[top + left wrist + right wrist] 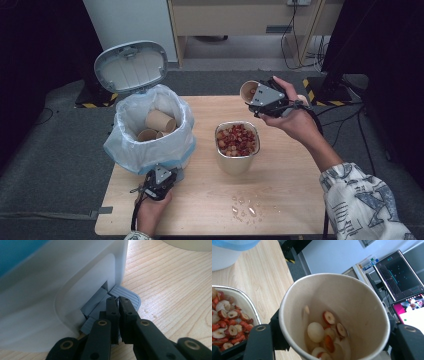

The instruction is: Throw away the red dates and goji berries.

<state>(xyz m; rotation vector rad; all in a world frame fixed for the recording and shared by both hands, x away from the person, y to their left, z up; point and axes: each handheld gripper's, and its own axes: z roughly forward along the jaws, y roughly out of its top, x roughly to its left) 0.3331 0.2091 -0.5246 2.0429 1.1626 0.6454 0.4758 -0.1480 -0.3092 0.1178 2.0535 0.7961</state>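
The right claw [256, 96] pinches a tilted cup [334, 317] up-right of the bowl [237, 162], while the left claw [117, 300], pressed together, holds down the bin's pedal [127, 296].

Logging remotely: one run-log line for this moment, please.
left tool: shut, on bin pedal | right tool: holding paper cup | lid: open

Readable text: none in any view.
Dark monitor screen [398, 273], at 2 o'clock in the right gripper view: graph lines and small marks, too small to read.
Bright pink-and-white screen [412, 311], at 3 o'clock below it: blurred, nothing legible.
Patterned white sleeve [362, 202]: print illegible.
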